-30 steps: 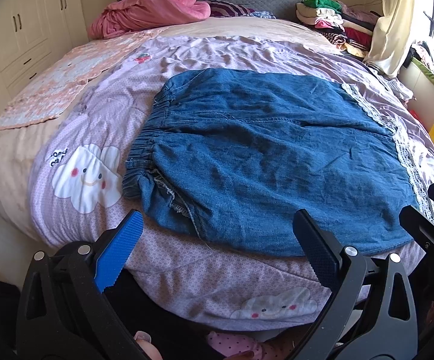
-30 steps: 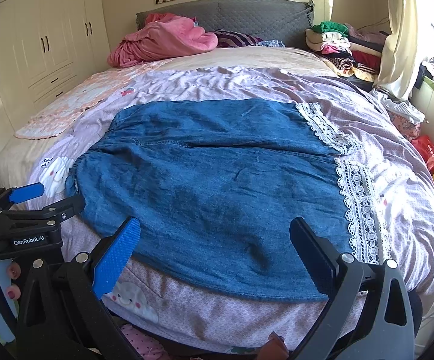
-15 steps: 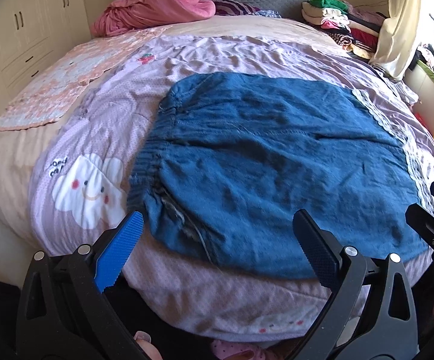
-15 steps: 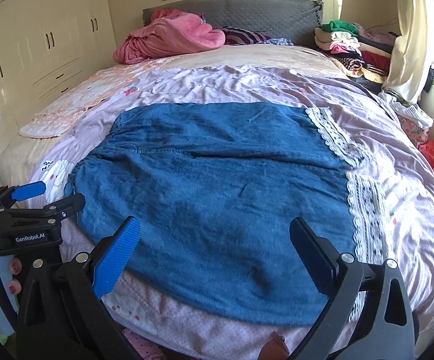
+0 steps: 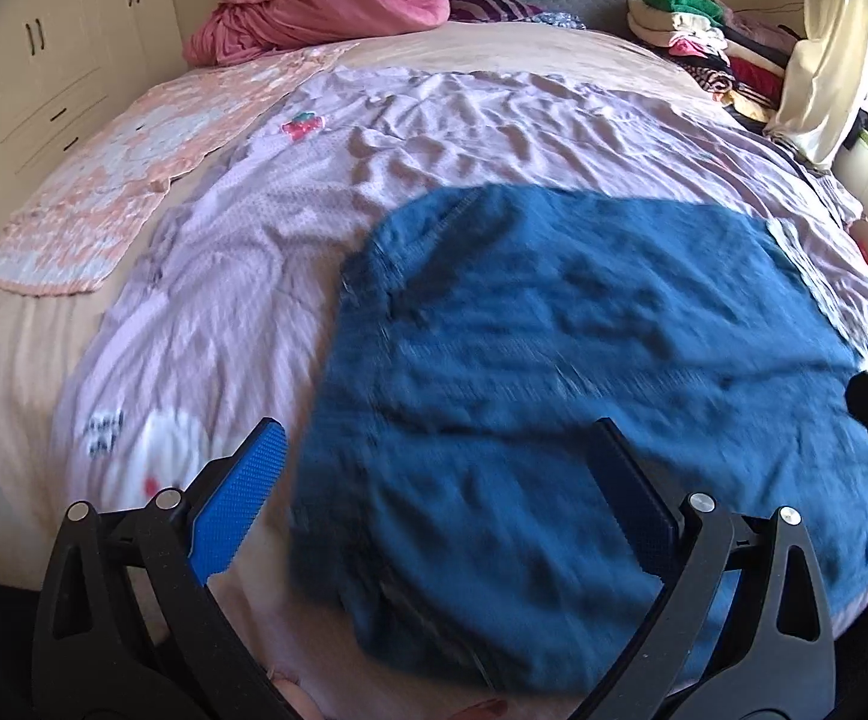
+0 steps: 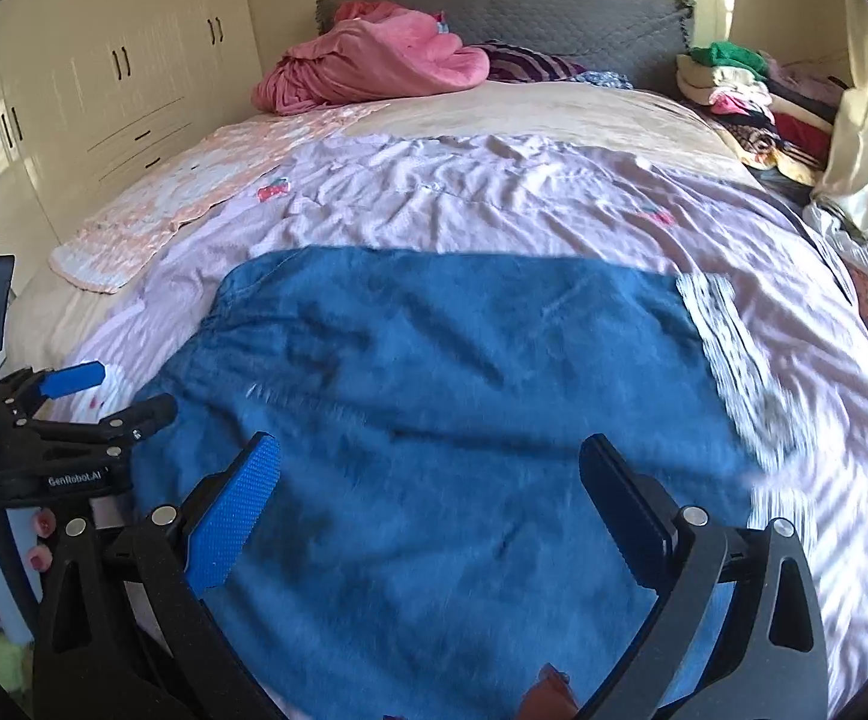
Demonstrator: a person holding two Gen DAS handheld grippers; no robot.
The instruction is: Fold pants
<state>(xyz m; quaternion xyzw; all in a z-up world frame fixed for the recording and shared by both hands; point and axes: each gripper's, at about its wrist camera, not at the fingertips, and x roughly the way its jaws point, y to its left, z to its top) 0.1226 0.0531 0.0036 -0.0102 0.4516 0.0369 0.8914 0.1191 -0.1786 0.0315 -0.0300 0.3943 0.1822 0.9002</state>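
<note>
Blue denim pants with a gathered elastic waistband (image 5: 554, 372) lie spread flat on the lilac patterned bed sheet (image 5: 242, 276), close to the near edge of the bed; the waistband lies toward the left, and the white lace-trimmed hems (image 6: 728, 348) lie toward the right. The left gripper (image 5: 434, 492) hovers above the near waistband end with its jaws wide apart and nothing between them. The right gripper (image 6: 428, 492) hovers above the middle of the near edge, likewise spread wide and empty. Neither gripper appears to touch the cloth, though motion blur in both views softens the near hem.

The step in hand is judged to be the approach for the first fold, with no fold yet made. To do it well, each gripper should descend onto the near edge of the denim, one close to the waistband corner and one close to the lace hem, so that the held span is wide and the cloth lifts evenly. The lower finger should slide under the denim only, leaving the sheet beneath free; a pinch that takes sheet along with denim would drag the bedding. Both layers of the leg should be caught together, since a single layer would open the garment. The pink crumpled blanket (image 6: 374, 66) and the stacked folded clothes (image 6: 728, 78) lie well apart at the head of the bed and offer no obstruction.
</note>
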